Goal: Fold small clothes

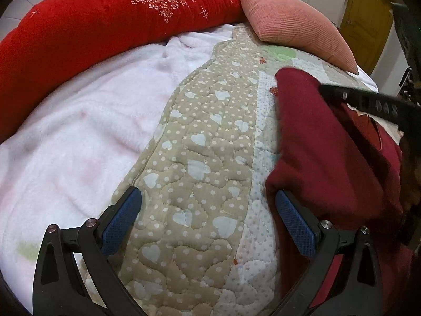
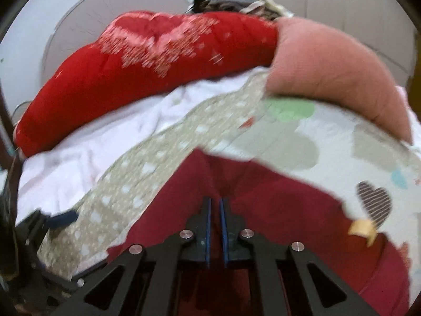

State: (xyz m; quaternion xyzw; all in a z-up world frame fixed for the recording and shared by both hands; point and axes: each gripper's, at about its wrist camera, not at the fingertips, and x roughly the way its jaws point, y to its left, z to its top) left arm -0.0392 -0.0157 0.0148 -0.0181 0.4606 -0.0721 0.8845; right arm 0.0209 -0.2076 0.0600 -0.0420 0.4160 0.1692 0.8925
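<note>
Maroon cloth of the garment (image 2: 263,200) is pinched between the closed right gripper (image 2: 215,205), lying on the quilt (image 1: 200,142) toward its right edge. Spread wide and empty is the left gripper (image 1: 208,210); bunching is risked if one-sided pulling follows.

— What kind of place is this?
— A bedroom in a home. There is a bed with a quilted cover (image 1: 200,158) with hearts, over a white fleece blanket (image 1: 79,121).
— What else shows it?
— A red flowered quilt (image 1: 110,18), a pink pillow (image 1: 294,23), and a yellow door (image 1: 368,21) behind.
</note>
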